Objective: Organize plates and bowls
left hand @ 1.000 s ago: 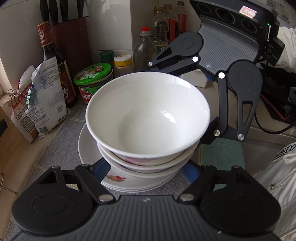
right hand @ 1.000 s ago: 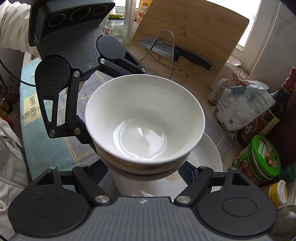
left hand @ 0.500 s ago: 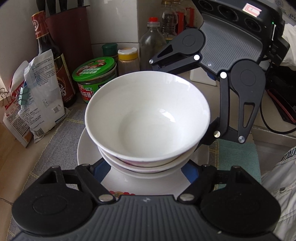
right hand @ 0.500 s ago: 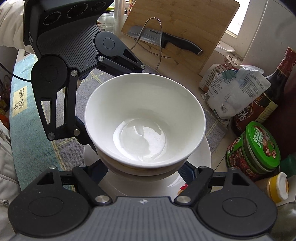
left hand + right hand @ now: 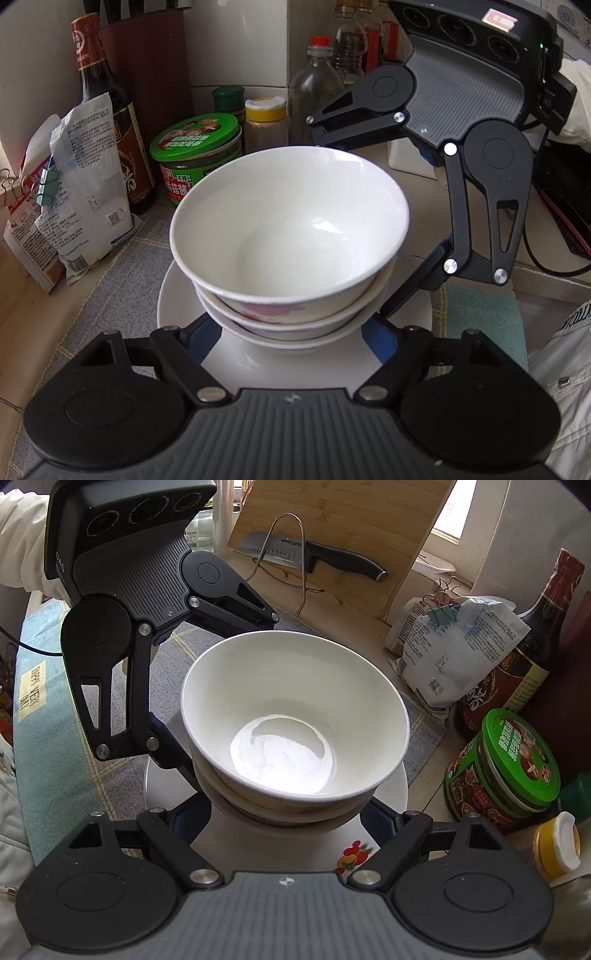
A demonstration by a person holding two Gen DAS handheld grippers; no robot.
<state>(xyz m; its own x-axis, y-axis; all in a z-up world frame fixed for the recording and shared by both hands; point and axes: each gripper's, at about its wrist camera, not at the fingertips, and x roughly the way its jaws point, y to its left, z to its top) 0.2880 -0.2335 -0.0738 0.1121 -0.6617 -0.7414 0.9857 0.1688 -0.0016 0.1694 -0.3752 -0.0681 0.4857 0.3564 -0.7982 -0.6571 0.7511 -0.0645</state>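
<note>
The right gripper (image 5: 288, 812), jaws opening, and the left gripper (image 5: 291, 332), half-spread, flanked the stacked bowls (image 5: 291, 236) seated between them on a plate (image 5: 295, 369). Glazed ceramic: heavy, slippery, breakable; best gripped beneath the lowest rim.

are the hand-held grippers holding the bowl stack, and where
Both straddle the lower bowls of the bowl stack resting on the plate. Right jaws are opening; pad contact is hidden.
</note>
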